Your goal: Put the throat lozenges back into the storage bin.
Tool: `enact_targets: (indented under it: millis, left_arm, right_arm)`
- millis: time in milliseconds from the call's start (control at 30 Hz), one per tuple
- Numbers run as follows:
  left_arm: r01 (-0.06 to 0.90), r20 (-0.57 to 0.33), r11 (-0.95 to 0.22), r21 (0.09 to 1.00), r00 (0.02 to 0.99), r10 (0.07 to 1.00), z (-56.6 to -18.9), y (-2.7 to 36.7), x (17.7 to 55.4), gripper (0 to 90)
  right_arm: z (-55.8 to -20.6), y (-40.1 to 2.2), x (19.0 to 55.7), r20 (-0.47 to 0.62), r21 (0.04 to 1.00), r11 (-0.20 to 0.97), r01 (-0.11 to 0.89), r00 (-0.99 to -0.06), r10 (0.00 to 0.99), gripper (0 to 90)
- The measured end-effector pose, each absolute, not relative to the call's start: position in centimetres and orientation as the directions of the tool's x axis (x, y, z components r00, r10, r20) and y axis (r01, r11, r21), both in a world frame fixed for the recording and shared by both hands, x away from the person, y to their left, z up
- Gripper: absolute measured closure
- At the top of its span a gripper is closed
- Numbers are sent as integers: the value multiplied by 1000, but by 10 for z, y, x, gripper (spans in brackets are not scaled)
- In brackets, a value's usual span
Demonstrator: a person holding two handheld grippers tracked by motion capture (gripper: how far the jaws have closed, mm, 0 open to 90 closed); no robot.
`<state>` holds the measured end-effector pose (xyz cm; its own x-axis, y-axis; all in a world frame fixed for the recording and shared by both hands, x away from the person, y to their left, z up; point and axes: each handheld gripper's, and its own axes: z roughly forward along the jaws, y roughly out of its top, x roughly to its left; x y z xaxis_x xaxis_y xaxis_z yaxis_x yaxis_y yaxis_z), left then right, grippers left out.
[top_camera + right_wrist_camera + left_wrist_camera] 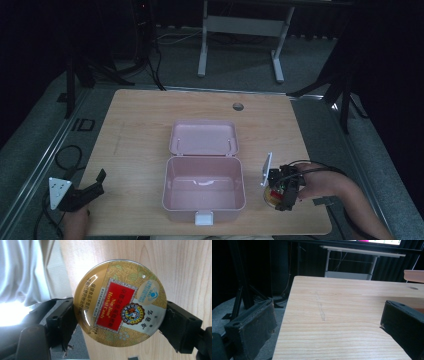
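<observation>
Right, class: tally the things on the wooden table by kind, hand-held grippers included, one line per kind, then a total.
Pink plastic lidded box, open: 1
Round gold herbal candy tin, between the right gripper's jaws: 1
Black hand-held grippers, counting the left gripper: 2
Total: 4

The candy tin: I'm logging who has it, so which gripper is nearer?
Right. The right gripper has its fingers either side of the candy tin; the left gripper sits across the pink box.
</observation>
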<state>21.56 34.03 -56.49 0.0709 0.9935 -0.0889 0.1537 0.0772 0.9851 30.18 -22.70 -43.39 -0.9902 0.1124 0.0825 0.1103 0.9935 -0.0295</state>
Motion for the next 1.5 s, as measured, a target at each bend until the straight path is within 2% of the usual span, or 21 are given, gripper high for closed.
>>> enact_targets:
  millis: [400,733,1067,1500]
  left_arm:
    - [154,-90,79,985,63,994,-565,340,216,4]
    - [154,-88,78,985,63,994,-565,340,216,4]
    - [155,-91,80,985,65,994,-565,340,216,4]
    - [155,-90,79,985,69,993,-565,340,216,4]
  right_arm:
    - [-387,-210,300,37,0,996,89,-995,89,200]
    - [-368,-177,295,31,22,1000,11,-999,11,200]
    - [-360,-142,295,36,43,998,-53,-998,-55,200]
    - [-378,-102,297,48,20,994,-112,-993,-112,200]
